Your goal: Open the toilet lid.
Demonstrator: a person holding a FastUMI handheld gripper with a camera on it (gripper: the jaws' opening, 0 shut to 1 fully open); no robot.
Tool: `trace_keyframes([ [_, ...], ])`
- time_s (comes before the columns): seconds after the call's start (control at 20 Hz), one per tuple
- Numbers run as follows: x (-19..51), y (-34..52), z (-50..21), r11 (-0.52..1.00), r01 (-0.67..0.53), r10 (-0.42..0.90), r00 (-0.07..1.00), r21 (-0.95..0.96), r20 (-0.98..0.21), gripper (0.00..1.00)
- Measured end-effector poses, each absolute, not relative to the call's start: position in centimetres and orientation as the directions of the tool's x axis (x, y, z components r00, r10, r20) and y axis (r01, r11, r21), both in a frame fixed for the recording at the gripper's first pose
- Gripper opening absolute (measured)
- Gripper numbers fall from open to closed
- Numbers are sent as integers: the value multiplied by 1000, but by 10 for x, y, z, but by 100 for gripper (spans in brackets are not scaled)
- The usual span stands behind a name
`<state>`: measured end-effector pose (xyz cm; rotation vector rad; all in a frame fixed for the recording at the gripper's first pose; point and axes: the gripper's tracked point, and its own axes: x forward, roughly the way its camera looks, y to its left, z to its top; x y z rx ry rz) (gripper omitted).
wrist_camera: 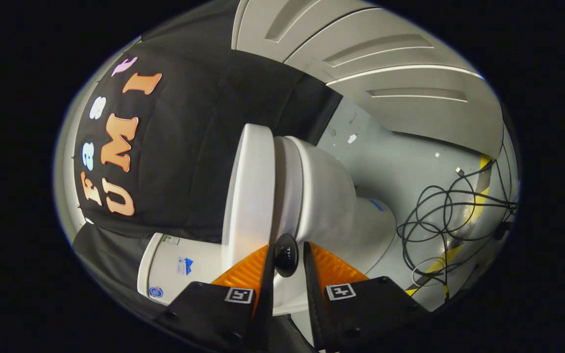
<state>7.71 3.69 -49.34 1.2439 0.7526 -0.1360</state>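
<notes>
The view is rolled on its side. A white toilet stands ahead, with its lid (250,196) lying close against the seat and bowl (324,196), a narrow gap showing between them. The tank (169,267) sits by the black cloth. A small black oval tab (286,254) at the lid's edge sits between my fingers. My gripper (286,249) is narrowed around this tab, and both fingers (266,274) appear to press on its sides.
A tangle of black cables (439,220) lies on the grey floor beyond the bowl, crossing a yellow tape line (459,247). White panelled doors (385,73) stand further off. The booth's black cloth (189,147) hangs behind the tank.
</notes>
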Motion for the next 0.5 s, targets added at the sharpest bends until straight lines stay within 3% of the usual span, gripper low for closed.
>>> trace_keyframes([
  [0.1,79,36,-497,355,488,299,749,797,-592,31],
  [0.25,80,34,-494,349,482,290,760,804,-581,28],
  [0.4,82,35,-491,356,487,296,751,798,-590,16],
  [0.5,80,33,-492,337,493,316,743,802,-590,16],
])
